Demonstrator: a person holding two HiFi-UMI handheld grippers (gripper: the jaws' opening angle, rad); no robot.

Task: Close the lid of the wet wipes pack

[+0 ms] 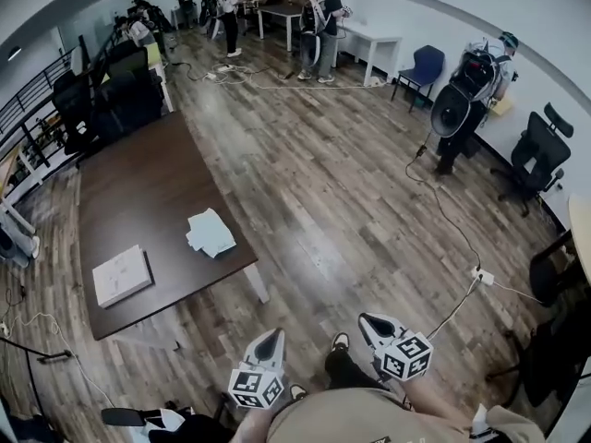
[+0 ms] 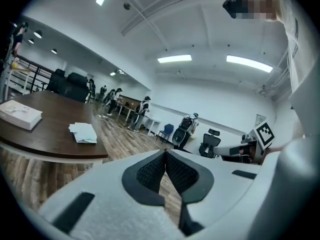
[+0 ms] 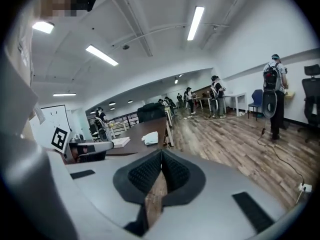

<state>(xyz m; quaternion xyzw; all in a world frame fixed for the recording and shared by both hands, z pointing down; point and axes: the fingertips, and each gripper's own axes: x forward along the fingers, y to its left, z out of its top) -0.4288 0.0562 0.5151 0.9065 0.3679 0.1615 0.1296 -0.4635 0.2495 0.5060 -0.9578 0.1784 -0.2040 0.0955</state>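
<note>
The white wet wipes pack (image 1: 211,233) lies near the right edge of a dark brown table (image 1: 148,192). I cannot tell from here how its lid stands. My left gripper (image 1: 270,340) and right gripper (image 1: 371,323) are held low in front of the person's body, well away from the table, over the wooden floor. Both are shut with nothing between the jaws. The left gripper view has its jaws (image 2: 165,154) meeting at the tips, with the pack (image 2: 83,132) far off to the left. In the right gripper view the gripper (image 3: 161,154) points toward the distant pack (image 3: 150,138).
A flat white box (image 1: 122,275) lies on the table's near left part. Several people stand at the far end of the room, one with a backpack (image 1: 466,90) at right. Office chairs (image 1: 534,160) and a floor cable (image 1: 457,247) are at right.
</note>
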